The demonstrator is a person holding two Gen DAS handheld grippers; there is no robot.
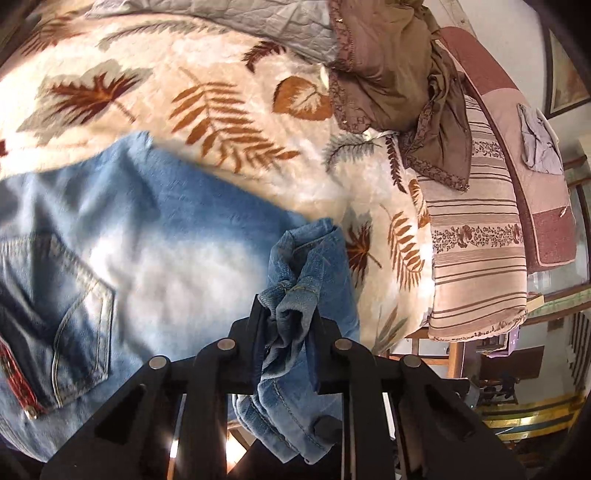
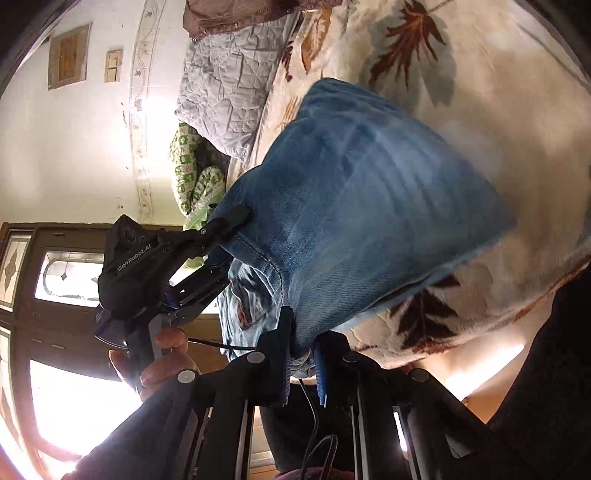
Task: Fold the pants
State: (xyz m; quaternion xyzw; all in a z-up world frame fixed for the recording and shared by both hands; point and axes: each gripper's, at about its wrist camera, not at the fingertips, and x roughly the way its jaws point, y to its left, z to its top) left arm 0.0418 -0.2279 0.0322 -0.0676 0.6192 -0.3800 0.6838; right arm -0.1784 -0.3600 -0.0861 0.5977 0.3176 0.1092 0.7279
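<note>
Pants (image 1: pixel 140 258): light blue denim, lying on the bed over a cream leaf-print blanket (image 1: pixel 229 92), back pocket up in the left wrist view, one end lifted off the bed by both tools. Left gripper (image 1: pixel 286 314): fingers clamped together on a bunched wad of hem or cuff fabric, which spills down between and below them; the rest of the garment spreads away to the left of that grip. Right gripper (image 2: pixel 301 347): fingers closed on a stitched denim edge, the cloth rising from the pinch and draping forward onto the blanket in a broad tent. In the right wrist view the left gripper sits just beside and to the left, pinching the same lifted end, with a hand (image 2: pixel 162 354) visible on its handle. Judgement: both grips are on one end of the pants and near each other, so the long axis runs from the fingers outward across the bed toward the pocket and waist end; the coming move likely carries this end over along that axis onto the flat part. Neither hand is clearly nearer the far end. Risk: the left hold is a crumpled wad, so the edge may land uneven. Outward: grey quilted pillow (image 1: pixel 229 22), brown clothing heap (image 1: pixel 388 81), striped cover (image 1: pixel 476 236) at the bed's edge
</note>
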